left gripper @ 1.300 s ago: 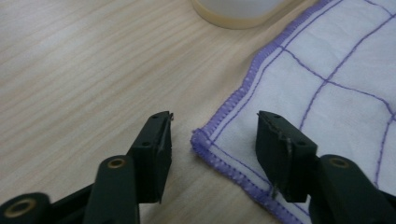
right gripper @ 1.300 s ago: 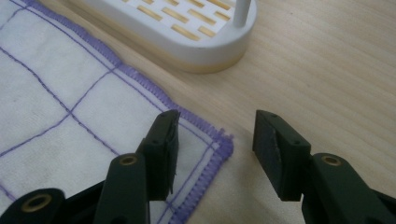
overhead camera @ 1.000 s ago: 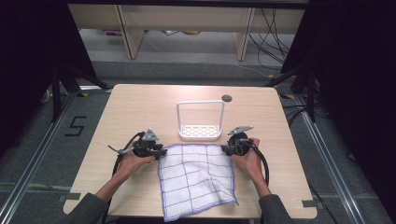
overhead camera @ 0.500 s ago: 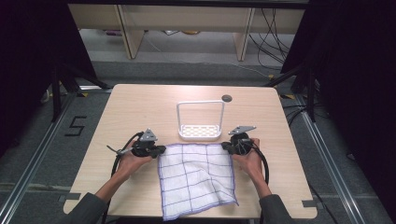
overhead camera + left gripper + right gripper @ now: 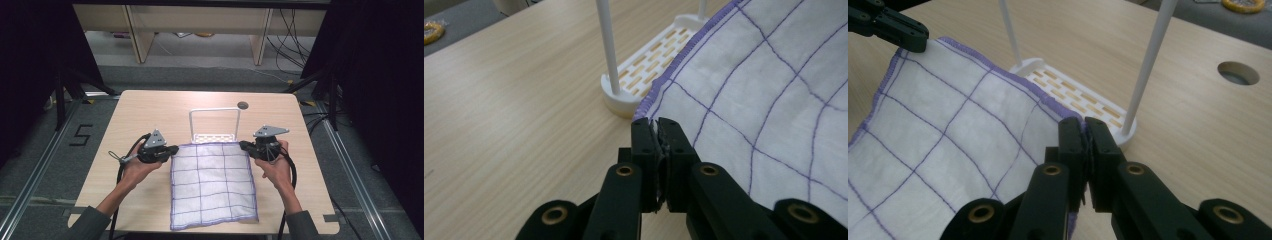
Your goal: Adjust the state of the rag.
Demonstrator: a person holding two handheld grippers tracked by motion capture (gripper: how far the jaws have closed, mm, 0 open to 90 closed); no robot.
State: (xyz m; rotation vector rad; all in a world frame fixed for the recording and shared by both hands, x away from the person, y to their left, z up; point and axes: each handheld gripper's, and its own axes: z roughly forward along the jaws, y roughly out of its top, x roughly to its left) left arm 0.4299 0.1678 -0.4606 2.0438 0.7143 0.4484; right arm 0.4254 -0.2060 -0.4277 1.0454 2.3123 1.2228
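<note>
A white cloth [image 5: 212, 185] with purple lines lies in the middle of a wooden table [image 5: 150, 115]. Its far edge is lifted up off the table, and its near edge hangs close to the table's front edge.

The left gripper [image 5: 170, 150] holds the far left corner of the cloth. In the left gripper view, its two black jaws are pressed together, and a bit of the cloth [image 5: 764, 85] is pinched between them at the purple hem. The person's left hand [image 5: 135, 167] holds this gripper from below.

The right gripper [image 5: 245, 146] holds the far right corner of the cloth. In the right gripper view, its jaws are also pressed tight on the cloth [image 5: 948, 130], right at the corner. The right hand [image 5: 275, 167] wraps around this gripper. In that same view, the left gripper [image 5: 915, 40] shows far off at the top left, touching the other corner.

The cloth is pulled flat and smooth between the two grippers.

Just behind the lifted edge stands a small white rack [image 5: 214, 125]. It has a flat base with little slots and a thin white bar that goes up and over. The cloth's far edge is just in front of the rack's base and covers a bit of it in the high view.

A round hole [image 5: 243, 105] sits in the table behind the rack.
</note>
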